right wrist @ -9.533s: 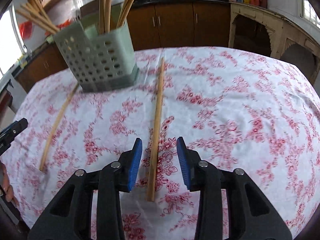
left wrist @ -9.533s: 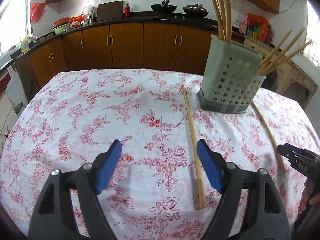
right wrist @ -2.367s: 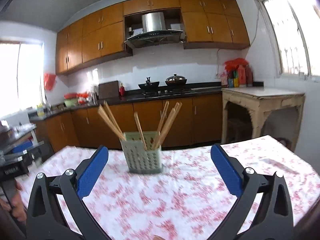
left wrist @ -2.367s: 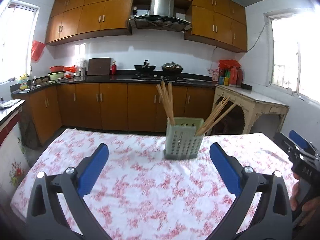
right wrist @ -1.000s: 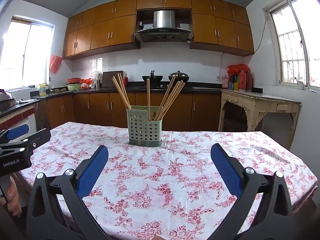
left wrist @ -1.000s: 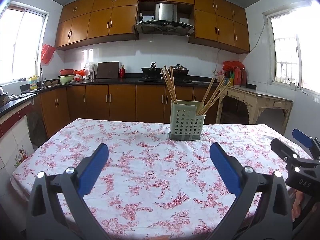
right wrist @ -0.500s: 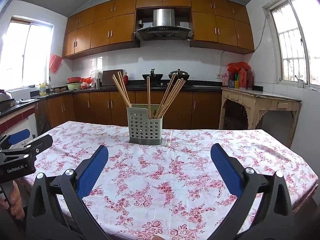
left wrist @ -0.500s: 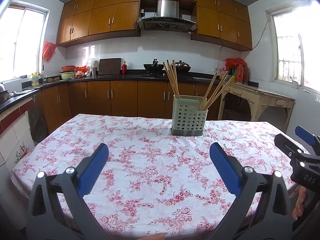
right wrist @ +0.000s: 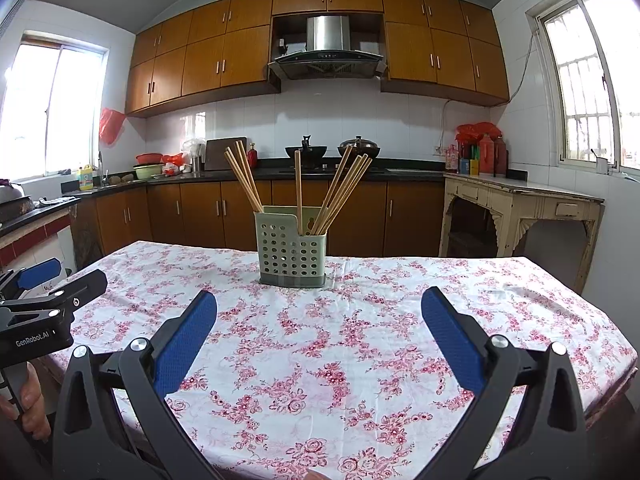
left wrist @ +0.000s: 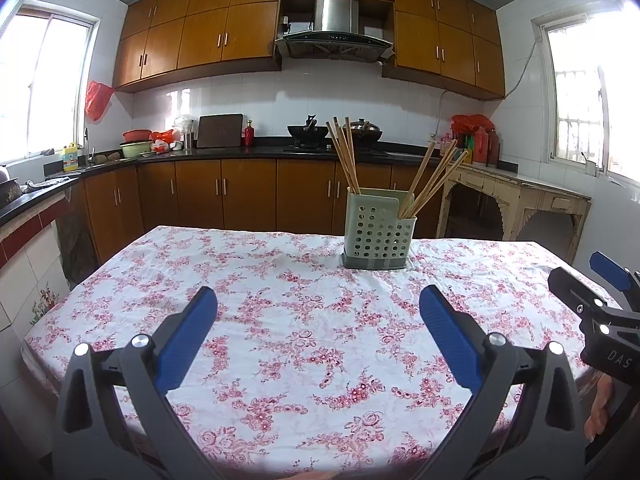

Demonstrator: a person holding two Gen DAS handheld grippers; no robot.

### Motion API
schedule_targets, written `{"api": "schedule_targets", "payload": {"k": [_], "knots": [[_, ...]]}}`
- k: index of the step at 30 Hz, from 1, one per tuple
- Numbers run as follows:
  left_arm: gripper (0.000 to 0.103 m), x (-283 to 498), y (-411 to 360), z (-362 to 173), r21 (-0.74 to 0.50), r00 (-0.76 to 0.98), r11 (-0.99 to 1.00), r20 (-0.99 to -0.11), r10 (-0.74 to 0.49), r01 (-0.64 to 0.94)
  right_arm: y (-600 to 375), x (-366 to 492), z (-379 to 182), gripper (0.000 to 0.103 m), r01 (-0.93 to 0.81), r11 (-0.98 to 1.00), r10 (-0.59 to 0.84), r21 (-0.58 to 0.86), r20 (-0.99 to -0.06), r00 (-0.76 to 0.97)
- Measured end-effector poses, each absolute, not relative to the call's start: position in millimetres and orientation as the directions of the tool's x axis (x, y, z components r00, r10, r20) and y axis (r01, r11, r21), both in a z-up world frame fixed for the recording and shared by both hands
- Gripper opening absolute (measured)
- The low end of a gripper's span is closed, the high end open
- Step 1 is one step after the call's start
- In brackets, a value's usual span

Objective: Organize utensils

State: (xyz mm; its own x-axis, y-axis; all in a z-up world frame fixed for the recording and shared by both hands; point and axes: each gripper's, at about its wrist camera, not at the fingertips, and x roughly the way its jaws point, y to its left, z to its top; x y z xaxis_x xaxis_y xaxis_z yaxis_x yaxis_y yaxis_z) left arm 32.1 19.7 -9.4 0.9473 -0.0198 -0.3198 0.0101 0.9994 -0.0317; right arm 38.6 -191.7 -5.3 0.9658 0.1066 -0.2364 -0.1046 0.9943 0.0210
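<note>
A pale green perforated utensil holder (left wrist: 379, 231) (right wrist: 291, 249) stands upright at the far side of the table, with several wooden chopsticks (left wrist: 346, 156) (right wrist: 335, 190) leaning out of its compartments. My left gripper (left wrist: 318, 316) is open and holds nothing, hovering near the table's front edge, well short of the holder. My right gripper (right wrist: 319, 318) is likewise open with nothing between its blue pads. In the left wrist view the right gripper (left wrist: 591, 280) shows at the right edge; in the right wrist view the left gripper (right wrist: 52, 280) shows at the left edge.
The table carries a white cloth with red flowers (left wrist: 312, 320). Brown kitchen cabinets and a black counter (left wrist: 224, 152) run along the far wall. A worn cream side table (right wrist: 516, 204) stands at the right. A person's fingers (right wrist: 32, 404) grip the left gripper's handle.
Compared with 9.5 s ago, both loose chopsticks are off the cloth and in the holder. Both grippers have opened wide, pulled back and levelled. In the last second the views barely shifted.
</note>
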Motion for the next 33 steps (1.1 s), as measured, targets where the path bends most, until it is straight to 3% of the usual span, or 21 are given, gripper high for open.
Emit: {"api": "schedule_targets", "payload": {"k": [33], "knots": [[0.099, 32.4, 20.4, -12.7, -0.031, 0.946, 0.999, -0.323, -0.026, 0.017, -191.7, 40.0, -8.4, 0.101, -0.1, 0.995, 0.104, 0.027, -0.243, 0.964]]}}
